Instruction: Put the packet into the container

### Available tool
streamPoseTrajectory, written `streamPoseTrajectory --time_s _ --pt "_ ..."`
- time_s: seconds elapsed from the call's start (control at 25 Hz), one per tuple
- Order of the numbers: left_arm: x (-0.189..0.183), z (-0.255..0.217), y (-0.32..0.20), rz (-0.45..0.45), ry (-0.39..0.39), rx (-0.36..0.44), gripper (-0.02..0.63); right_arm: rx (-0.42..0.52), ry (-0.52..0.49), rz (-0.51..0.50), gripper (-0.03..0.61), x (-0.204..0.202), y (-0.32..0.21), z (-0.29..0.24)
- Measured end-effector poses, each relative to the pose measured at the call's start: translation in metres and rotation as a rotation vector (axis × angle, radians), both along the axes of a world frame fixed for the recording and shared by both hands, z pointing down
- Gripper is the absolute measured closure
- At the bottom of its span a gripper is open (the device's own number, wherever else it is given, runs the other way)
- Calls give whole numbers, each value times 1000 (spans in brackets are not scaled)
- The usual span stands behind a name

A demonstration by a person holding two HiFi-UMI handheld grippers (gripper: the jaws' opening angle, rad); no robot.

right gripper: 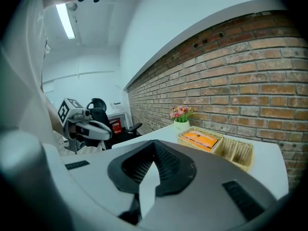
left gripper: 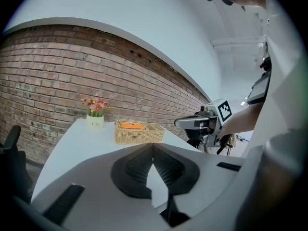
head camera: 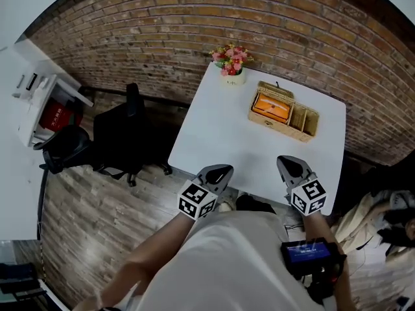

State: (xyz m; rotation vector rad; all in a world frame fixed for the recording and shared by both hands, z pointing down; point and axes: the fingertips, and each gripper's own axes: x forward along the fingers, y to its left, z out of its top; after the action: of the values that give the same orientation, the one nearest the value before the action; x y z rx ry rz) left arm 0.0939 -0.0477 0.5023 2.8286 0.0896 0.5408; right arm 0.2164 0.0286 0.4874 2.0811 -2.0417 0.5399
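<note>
An orange packet lies flat in the larger compartment of a wicker basket at the far right of the white table. It also shows as the packet in the basket in the left gripper view, and as the packet in the basket in the right gripper view. My left gripper hovers at the table's near edge, shut and empty. My right gripper is level with it to the right, also shut on nothing. Each sees the other: the right gripper, the left gripper.
A small white pot of pink flowers stands at the table's far left corner, next to the brick wall. A black office chair sits left of the table. Further left is a white desk with a red box.
</note>
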Motion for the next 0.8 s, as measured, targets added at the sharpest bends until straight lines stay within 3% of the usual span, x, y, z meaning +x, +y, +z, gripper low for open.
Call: streamPoseTrajectory --time_s 0.24,0.8 --pt "-4 7 16 42 -8 -12 603 -17 -39 8 568 -30 18 15" --pt "-4 10 9 42 2 -16 603 -22 -16 -3 568 -32 9 13"
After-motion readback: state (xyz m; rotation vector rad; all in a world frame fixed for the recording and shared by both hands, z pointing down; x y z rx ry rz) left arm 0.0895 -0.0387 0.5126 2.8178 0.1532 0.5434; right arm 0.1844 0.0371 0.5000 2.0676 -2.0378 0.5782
